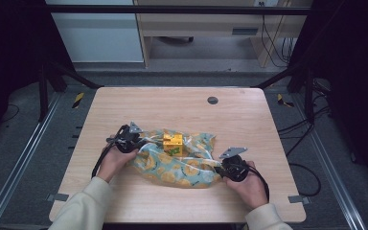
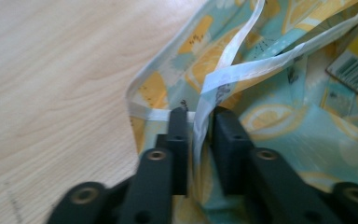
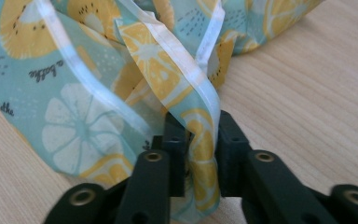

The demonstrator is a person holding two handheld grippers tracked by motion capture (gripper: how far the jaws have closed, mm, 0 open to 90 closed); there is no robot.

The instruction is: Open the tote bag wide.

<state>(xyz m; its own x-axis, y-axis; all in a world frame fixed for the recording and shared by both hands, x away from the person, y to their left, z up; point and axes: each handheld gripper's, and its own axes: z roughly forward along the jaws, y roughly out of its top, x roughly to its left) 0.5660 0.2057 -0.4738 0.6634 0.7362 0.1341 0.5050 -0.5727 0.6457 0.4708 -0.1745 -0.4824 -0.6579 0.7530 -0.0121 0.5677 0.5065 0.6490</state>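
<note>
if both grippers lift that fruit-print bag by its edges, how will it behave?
Likely floppy: the fruit-print bag lies crumpled, and its edge folds limply between the right gripper jaws. It would probably sag in the middle, where the yellow box sits. The thin glossy film could slip from the left gripper, whose jaws stand slightly apart.

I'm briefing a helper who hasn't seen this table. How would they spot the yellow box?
Start at the wooden table, then find the crumpled fruit-print bag lying near its front edge. The yellow box sits at the bag's far side, the only solid, blocky shape among soft cloth.
</note>
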